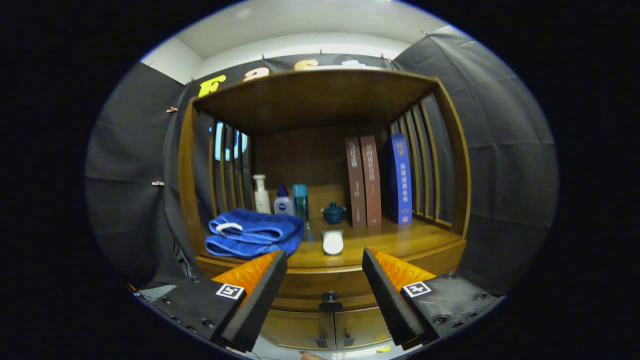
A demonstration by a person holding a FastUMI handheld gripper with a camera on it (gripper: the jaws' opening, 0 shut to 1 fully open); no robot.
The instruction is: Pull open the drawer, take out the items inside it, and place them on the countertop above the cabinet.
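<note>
A wooden cabinet stands ahead of me with its countertop (390, 242) at finger height. Under the countertop runs the drawer front (300, 287), closed, with a dark round knob (330, 300) at its middle. My gripper (325, 262) is open, its two black pads (272, 280) wide apart, and the knob sits a little beyond and below the gap between them. Nothing is between the fingers. On the countertop lies a small white object (332, 242), straight ahead of the gap. The drawer's contents are hidden.
A folded blue towel (252, 232) covers the countertop's left side. Behind it stand a white bottle (261, 195), a small blue-capped bottle (283, 202), a tall teal bottle (300, 202) and a dark teal lidded cup (333, 213). Three upright books (377, 180) stand right. Two lower cabinet doors (300, 330) sit below.
</note>
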